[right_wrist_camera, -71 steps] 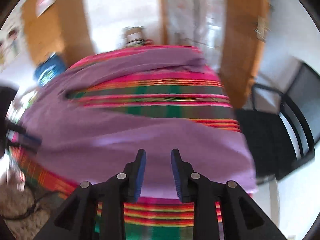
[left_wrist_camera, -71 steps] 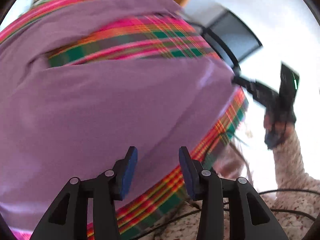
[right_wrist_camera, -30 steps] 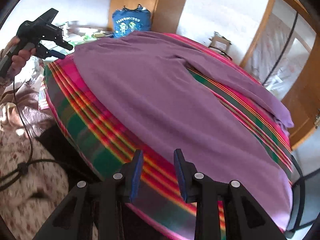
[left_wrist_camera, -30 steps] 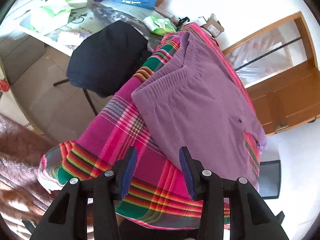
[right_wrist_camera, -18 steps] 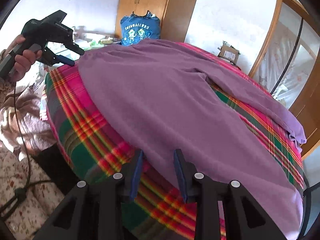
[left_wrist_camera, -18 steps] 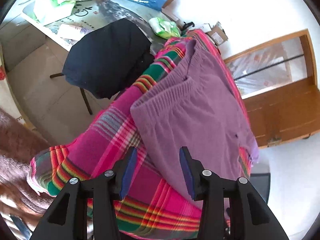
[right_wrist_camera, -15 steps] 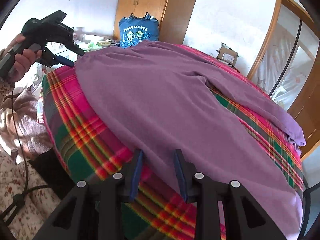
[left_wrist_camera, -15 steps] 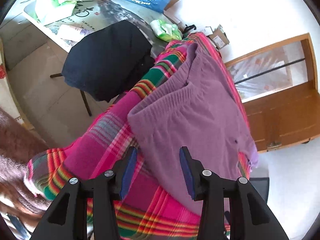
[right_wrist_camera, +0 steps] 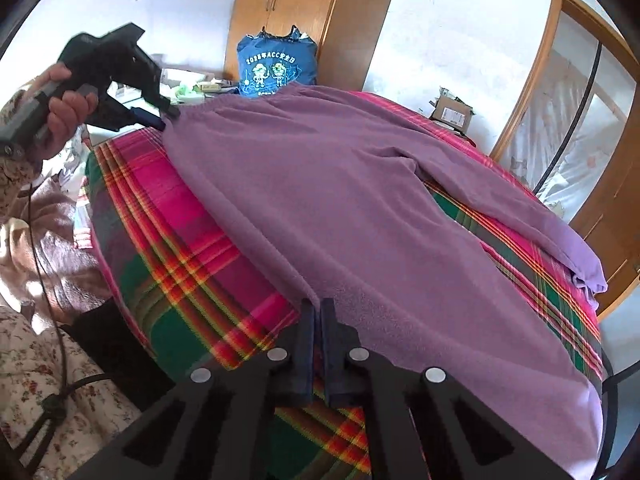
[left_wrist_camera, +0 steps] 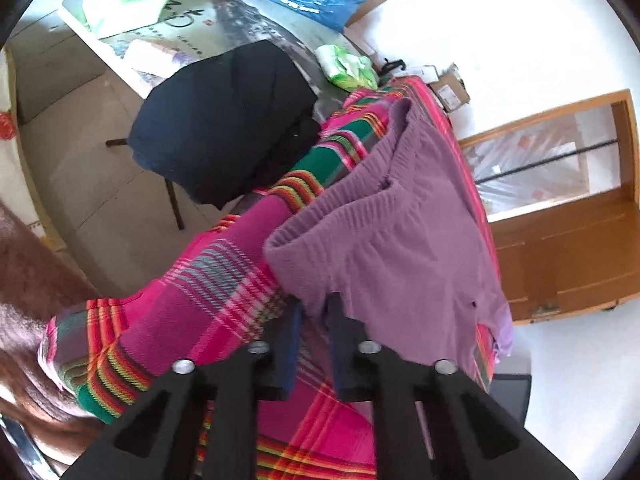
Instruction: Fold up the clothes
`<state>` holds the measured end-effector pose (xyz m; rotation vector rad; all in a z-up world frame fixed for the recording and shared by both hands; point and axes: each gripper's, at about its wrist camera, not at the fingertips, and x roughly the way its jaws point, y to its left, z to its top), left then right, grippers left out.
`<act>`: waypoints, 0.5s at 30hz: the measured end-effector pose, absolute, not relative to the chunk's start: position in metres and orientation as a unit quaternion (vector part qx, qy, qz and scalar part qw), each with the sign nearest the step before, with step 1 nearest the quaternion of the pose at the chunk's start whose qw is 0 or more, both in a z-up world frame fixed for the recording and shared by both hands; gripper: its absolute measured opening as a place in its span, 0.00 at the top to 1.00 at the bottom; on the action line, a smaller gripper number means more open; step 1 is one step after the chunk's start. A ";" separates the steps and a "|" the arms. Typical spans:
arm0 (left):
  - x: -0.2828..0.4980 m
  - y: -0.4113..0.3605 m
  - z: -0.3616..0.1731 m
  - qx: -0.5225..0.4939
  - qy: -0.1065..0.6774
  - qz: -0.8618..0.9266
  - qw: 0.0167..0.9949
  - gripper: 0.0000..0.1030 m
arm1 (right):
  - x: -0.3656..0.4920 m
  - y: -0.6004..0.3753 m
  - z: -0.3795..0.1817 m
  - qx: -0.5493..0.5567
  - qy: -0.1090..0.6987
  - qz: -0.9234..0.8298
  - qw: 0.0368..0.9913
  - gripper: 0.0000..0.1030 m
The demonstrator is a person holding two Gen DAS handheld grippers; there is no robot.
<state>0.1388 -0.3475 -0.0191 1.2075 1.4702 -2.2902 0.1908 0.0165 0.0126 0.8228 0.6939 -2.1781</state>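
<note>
**Gripping purple trousers at two edge points, garment spread flat**

Item: purple trousers (right_wrist_camera: pixel 360 208), lying full length on a plaid cloth (right_wrist_camera: pixel 168 256) covering the tabletop; both legs apart, no fold visible anywhere.

Left gripper (left_wrist_camera: pixel 314 310): fingers closed on the near corner of the ribbed waistband (left_wrist_camera: pixel 360 204), which is lifted slightly off the cloth.

Right gripper (right_wrist_camera: pixel 317 308): fingers pressed nearly together, pinching the near side edge partway down one leg.

Status: both grips are set; the whole of the folding remains, as judged from the flat spread. A lengthwise fold, near leg carried onto the far leg (right_wrist_camera: pixel 500 200), looks likeliest.

Surroundings: dark chair (left_wrist_camera: pixel 224 120), blue bag (right_wrist_camera: pixel 276 66), wooden wardrobe (right_wrist_camera: pixel 288 12).
</note>
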 end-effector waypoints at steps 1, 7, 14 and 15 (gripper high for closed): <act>0.140 -0.348 -0.020 0.402 0.496 -0.765 0.080 0.92 | 0.193 0.017 0.014 0.317 0.269 -0.839 0.350 0.97; 0.143 -0.348 -0.022 0.400 0.500 -0.763 0.083 0.92 | 0.200 0.018 0.010 0.324 0.283 -0.833 0.349 0.97; 0.139 -0.350 -0.023 0.395 0.515 -0.757 0.076 0.79 | 0.195 0.012 0.009 0.320 0.287 -0.838 0.337 0.94; 0.138 -0.350 -0.023 0.395 0.516 -0.756 0.076 0.78 | 0.195 0.012 0.008 0.320 0.288 -0.838 0.335 0.93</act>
